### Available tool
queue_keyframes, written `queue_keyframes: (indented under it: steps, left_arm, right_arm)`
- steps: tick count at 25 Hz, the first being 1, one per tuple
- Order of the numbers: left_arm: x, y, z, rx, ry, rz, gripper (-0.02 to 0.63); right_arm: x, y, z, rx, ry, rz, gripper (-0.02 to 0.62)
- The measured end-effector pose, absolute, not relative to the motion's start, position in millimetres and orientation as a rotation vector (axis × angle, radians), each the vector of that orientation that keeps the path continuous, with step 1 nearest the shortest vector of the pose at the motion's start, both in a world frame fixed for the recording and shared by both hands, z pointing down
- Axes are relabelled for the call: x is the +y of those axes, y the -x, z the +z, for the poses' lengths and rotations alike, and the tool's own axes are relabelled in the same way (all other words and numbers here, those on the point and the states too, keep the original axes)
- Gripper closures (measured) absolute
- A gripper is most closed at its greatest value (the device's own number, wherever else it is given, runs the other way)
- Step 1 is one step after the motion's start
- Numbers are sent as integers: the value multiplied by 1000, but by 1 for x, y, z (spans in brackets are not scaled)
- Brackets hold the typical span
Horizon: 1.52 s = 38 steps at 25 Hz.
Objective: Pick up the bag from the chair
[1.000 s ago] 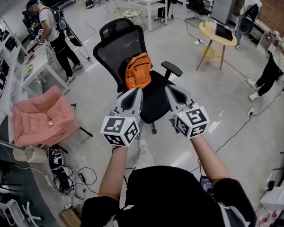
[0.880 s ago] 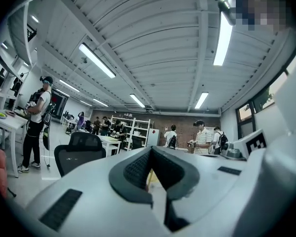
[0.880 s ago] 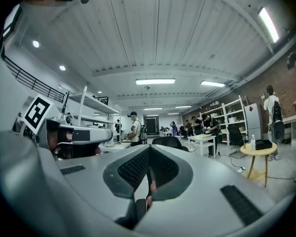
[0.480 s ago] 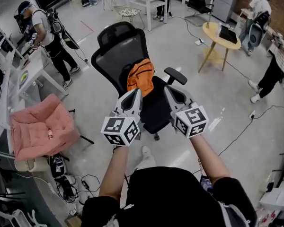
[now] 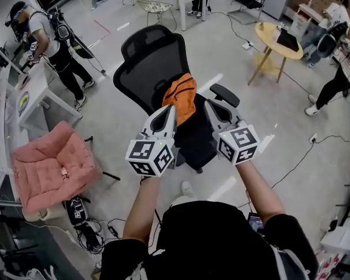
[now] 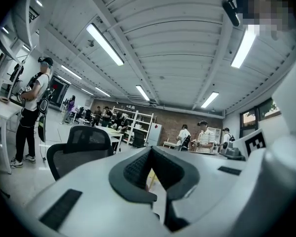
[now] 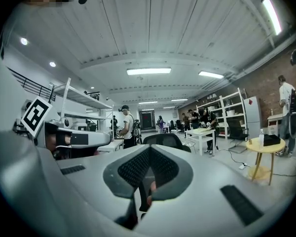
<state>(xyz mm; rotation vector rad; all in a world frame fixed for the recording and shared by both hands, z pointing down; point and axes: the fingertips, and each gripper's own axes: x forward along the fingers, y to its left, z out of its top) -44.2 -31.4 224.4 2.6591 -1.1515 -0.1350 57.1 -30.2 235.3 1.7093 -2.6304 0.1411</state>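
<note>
An orange bag [image 5: 181, 95] is seen on the seat of a black chair [image 5: 144, 63], in the upper middle of the head view. The bag is leaned against the chair's mesh back.

Two claws are held out level in front of the chair, just below the bag in the picture. The left claw [image 5: 168, 113] is shut, with its tips pressed together, and nothing is held in it. The right claw [image 5: 212, 106] is shut too, and it is also empty. The bag is not touched by either claw.

A pink padded seat [image 5: 52, 165] is seen at the lower left. A round yellow counter [image 5: 268, 32] is seen at the upper right, with a dark flat thing [image 5: 287, 39] laid on it. A person [image 5: 44, 34] is seen standing by a white counter [image 5: 29, 95] at the upper left.
</note>
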Motion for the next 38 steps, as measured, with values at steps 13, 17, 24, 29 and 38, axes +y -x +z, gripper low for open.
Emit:
queue_keyframes:
  steps: [13, 17, 24, 29, 38]
  left_arm:
    - [-104, 82, 248, -1101, -2619, -130, 598]
    - [-118, 86, 251, -1105, -2608, -140, 598]
    - [-142, 79, 255, -1109, -2607, -131, 598]
    - [-163, 69, 261, -1131, -2594, -125, 598]
    - [-205, 29, 287, -1190, -2608, 5, 598]
  right_arm:
    - [-106, -16, 250, -2596, -1701, 151, 597]
    - [-120, -10, 252, -2599, -1687, 147, 597]
    - [-145, -14, 257, -2612, -1672, 163, 597]
    - [-168, -24, 263, -2632, -1644, 171, 597]
    - [-219, -56, 282, -2639, -1590, 225, 597]
